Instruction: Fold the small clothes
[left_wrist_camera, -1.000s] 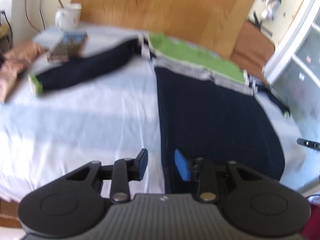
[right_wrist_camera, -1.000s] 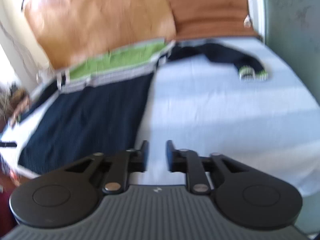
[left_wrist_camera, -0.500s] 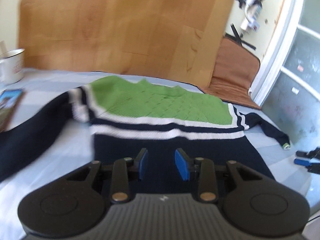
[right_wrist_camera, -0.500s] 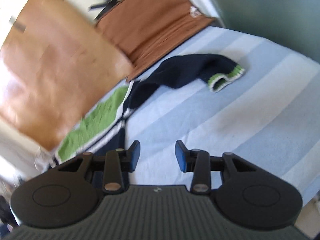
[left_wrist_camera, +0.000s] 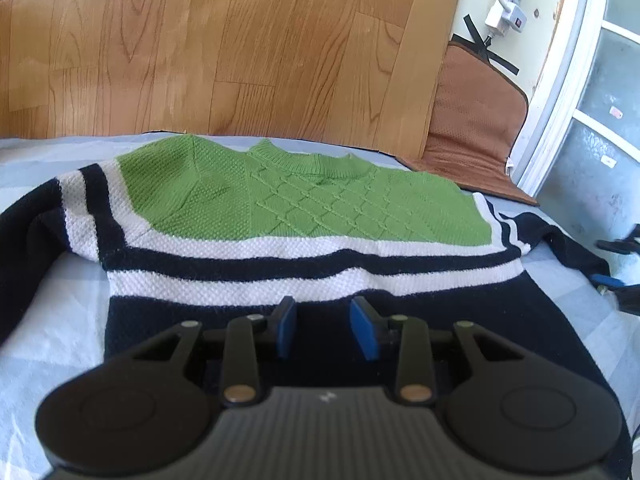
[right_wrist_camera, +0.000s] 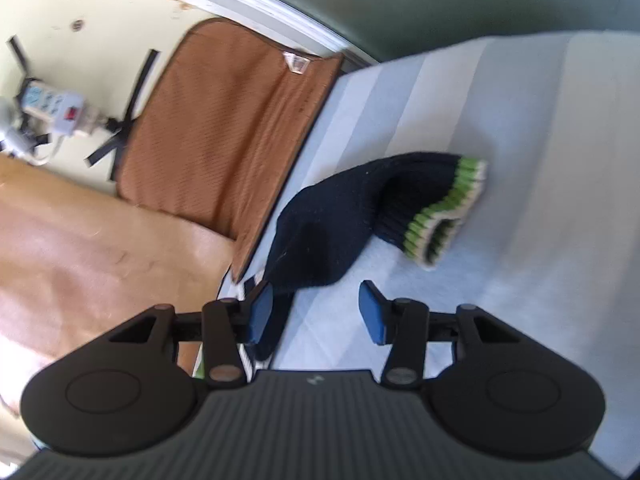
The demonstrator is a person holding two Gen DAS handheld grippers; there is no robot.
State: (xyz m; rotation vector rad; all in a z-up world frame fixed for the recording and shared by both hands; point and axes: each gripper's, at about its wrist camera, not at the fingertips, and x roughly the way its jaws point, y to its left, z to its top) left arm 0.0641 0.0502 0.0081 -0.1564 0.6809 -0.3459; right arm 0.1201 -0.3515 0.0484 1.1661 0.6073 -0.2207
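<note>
Both grippers empty, fingers parted. Sweater (left_wrist_camera: 304,240) flat on bed (left_wrist_camera: 48,344), collar toward far edge. I hold left gripper (left_wrist_camera: 323,326) over dark body; right gripper (right_wrist_camera: 316,312) faces sleeve (right_wrist_camera: 360,220) for fold-in.

Daylight feed, both wrist views bright; I'm seeing the right one softer.

Sun is washing the sheet (left_wrist_camera: 48,320) pale and glaring off the wooden board (right_wrist_camera: 60,240), which is blurring. The sweater (left_wrist_camera: 304,208) is reading sharp. Fisheye is bending the door frame (left_wrist_camera: 560,80); corners are going dark.
</note>
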